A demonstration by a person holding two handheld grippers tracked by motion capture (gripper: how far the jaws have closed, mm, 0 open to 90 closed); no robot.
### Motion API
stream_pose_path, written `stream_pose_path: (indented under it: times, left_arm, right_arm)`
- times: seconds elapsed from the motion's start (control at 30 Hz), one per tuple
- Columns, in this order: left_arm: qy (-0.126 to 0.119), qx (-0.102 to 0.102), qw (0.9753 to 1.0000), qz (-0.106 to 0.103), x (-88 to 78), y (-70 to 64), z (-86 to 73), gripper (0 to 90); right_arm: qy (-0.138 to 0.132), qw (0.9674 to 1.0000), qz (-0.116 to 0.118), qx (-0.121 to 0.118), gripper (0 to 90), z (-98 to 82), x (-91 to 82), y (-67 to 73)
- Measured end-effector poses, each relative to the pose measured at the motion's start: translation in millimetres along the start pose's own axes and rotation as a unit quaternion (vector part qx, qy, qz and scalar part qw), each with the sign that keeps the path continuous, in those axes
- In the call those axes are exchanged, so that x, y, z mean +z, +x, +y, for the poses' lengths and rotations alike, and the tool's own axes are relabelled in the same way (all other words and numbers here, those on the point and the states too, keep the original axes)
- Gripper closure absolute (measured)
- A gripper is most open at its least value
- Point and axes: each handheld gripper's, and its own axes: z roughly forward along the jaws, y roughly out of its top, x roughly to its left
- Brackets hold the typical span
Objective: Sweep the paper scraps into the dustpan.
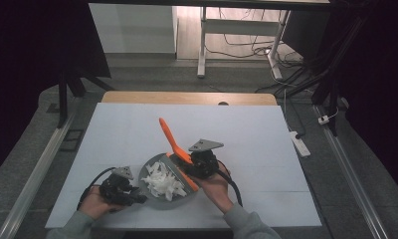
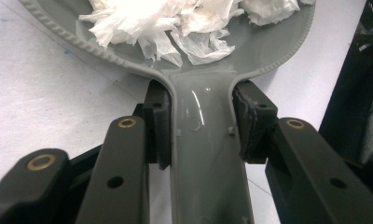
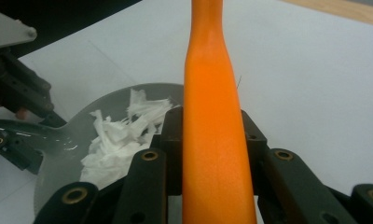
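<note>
a person sits at a white table (image 1: 266, 149) with a pair of tongs in each hand. near the front edge lies a grey dustpan (image 1: 149, 172), a shallow round pan with a ribbed rim and a flat handle, carrying a loose heap of torn white paper scraps (image 1: 163, 183).

the left tongs (image 1: 125, 191) are clamped shut on the dustpan's handle just behind the point where it widens into the pan; in the left gripper view both black pads (image 2: 159, 123) press the handle's two edges. the right tongs (image 1: 199, 167) are closed tight around the handle of an orange brush (image 1: 174, 144), whose long handle points away across the table while its working end rests by the pan's right rim.

judging by look, both tools are hard moulded plastic: light, stiff and glossy, so likely a little slippery under the pads. the narrow handles seem the natural places to grip, and both grips are already there. the scraps look thin, crumpled and nearly weightless; a quick tilt or jolt of the pan could well spill them.

the brush's bristles are hard to make out, lying under the right tongs. the pan's far rim is cut off in the left gripper view, and the handle's end runs out of frame. whether the pan rests flat or is slightly lifted cannot be told.
</note>
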Motion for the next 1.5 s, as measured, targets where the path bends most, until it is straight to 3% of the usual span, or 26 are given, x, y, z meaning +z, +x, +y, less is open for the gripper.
stream_pose_path:
  times: [0.4,0.73,1.07,1.37,1.5]
  left_arm:
    - [-0.045,-0.019,0.9987,0.014,-11.3,5.2,-2.3,61.6]
    - [-0.093,-0.058,0.9932,0.039,-24.7,13.8,-6.2,61.6]
    - [-0.11,-0.081,0.9892,0.053,-28.1,17.6,-6.6,61.6]
    - [-0.115,-0.082,0.9885,0.054,-30.1,15.8,-5.3,61.6]
    - [-0.126,-0.088,0.9862,0.063,-32.9,14.7,-4.9,61.6]
  right_arm:
    - [-0.028,0.9993,-0.008,0.021,70.6,4.6,-19.5,-23.5]
    - [-0.045,0.9986,-0.009,0.027,70.6,5.1,-32.0,-36.0]
    - [-0.048,0.9984,-0.011,0.025,70.6,2.5,-40.2,-44.0]
    - [-0.052,0.9981,-0.014,0.03,70.7,-3.0,-51.7,-54.6]
    - [-0.051,0.9981,-0.019,0.03,70.6,-7.2,-57.0,-60.4]
